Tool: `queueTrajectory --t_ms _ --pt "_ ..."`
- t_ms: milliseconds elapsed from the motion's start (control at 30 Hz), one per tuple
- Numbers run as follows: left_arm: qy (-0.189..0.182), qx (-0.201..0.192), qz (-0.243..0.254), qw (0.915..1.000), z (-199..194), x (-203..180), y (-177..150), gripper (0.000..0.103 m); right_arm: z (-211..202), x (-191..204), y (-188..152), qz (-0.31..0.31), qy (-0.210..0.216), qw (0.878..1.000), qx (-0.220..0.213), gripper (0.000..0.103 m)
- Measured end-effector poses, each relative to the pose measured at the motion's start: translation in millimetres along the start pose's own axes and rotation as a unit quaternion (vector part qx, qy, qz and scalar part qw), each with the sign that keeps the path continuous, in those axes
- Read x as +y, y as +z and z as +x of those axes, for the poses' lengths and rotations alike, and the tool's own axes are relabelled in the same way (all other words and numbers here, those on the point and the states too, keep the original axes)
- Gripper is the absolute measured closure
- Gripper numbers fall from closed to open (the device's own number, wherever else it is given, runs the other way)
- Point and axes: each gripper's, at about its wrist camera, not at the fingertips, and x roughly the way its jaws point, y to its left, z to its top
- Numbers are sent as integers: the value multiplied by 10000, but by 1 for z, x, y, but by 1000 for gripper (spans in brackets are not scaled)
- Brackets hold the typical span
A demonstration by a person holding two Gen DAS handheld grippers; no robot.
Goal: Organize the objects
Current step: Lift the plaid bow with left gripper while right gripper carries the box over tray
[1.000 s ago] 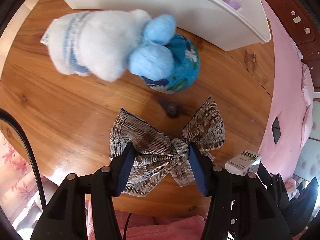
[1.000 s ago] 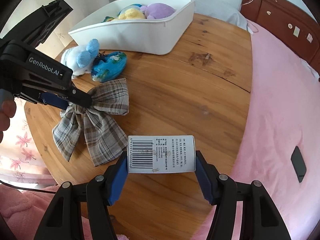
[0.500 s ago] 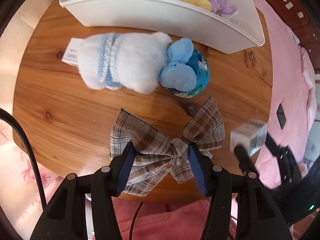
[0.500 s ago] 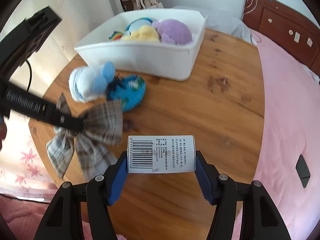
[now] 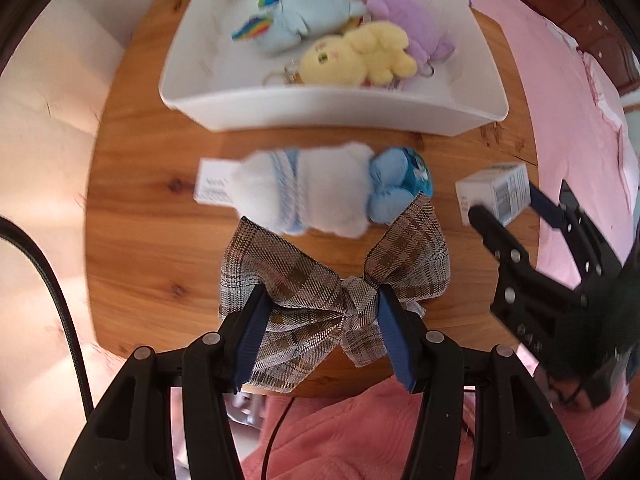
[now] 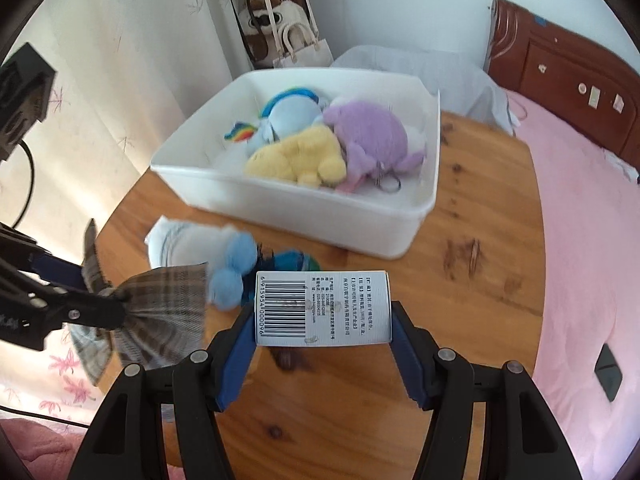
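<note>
My left gripper (image 5: 320, 320) pinches the plaid bow (image 5: 332, 280) at its knot, held above the table's (image 5: 152, 240) near edge. My right gripper (image 6: 323, 336) clamps the small box (image 6: 322, 308) between both fingers, barcode up, over the table. Ahead, the white bin (image 6: 304, 216) sits open-topped with three plush toys at its back and right side; its front left floor is bare. A white-and-blue plush (image 5: 316, 192) and a teal ball (image 5: 420, 168) lie just before the bin's near wall, between me and it. Bare wood lies to the bin's right.
</note>
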Motion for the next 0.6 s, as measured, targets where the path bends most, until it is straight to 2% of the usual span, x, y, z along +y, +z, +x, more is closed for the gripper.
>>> queueTrajectory --t_ms 67,133,300,600 --pt "102 -47 109 9999 -1 -1 9 45 1 2 8 -14 -86 9999 -72 39" --pt "141 -62 227 9996 13 -18 24 45 2 2 16 39 -150 9998 -133 39" --pt "244 -250 532 9980 11 -23 50 45 4 1 33 105 -404 9986 -325 39" --pt "389 -613 961 9927 -18 -12 85 45 15 0 55 391 -720 9951 -550 39"
